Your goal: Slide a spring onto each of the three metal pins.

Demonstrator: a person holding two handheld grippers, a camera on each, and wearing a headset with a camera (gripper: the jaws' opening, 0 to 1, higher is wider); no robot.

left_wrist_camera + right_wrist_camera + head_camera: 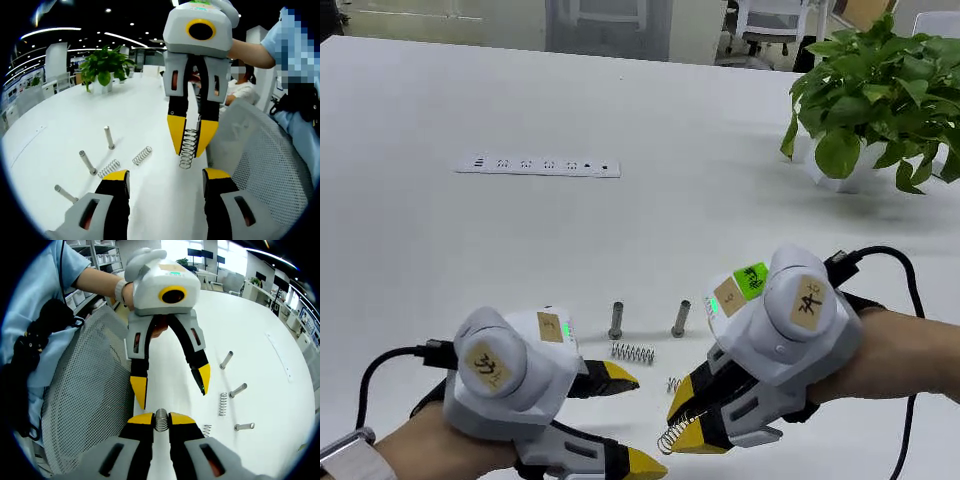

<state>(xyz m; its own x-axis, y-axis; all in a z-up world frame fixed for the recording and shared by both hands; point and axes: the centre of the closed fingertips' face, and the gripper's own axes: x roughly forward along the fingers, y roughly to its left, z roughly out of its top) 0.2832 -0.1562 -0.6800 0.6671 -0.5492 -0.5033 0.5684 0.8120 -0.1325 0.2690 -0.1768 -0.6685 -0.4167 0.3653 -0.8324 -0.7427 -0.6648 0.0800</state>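
My right gripper [683, 420] is shut on a small steel spring [670, 434], which shows end-on between its yellow tips [161, 420]. Facing it, my left gripper [632, 420] stands open with nothing between its jaws. The left gripper view shows the right gripper [191, 145] holding the spring [188, 148] upright above the table. Three grey metal pins [108, 137] [87, 162] [65, 193] stand on the white table. Two pins [616, 320] [681, 318] are just beyond the grippers. Two loose springs [632, 352] [673, 383] lie near them.
A white power strip [538, 165] lies further back on the table [440, 250]. A potted green plant [880, 95] stands at the far right. A black cable [905, 290] runs from the right gripper. A mesh chair back [85, 390] is near the table edge.
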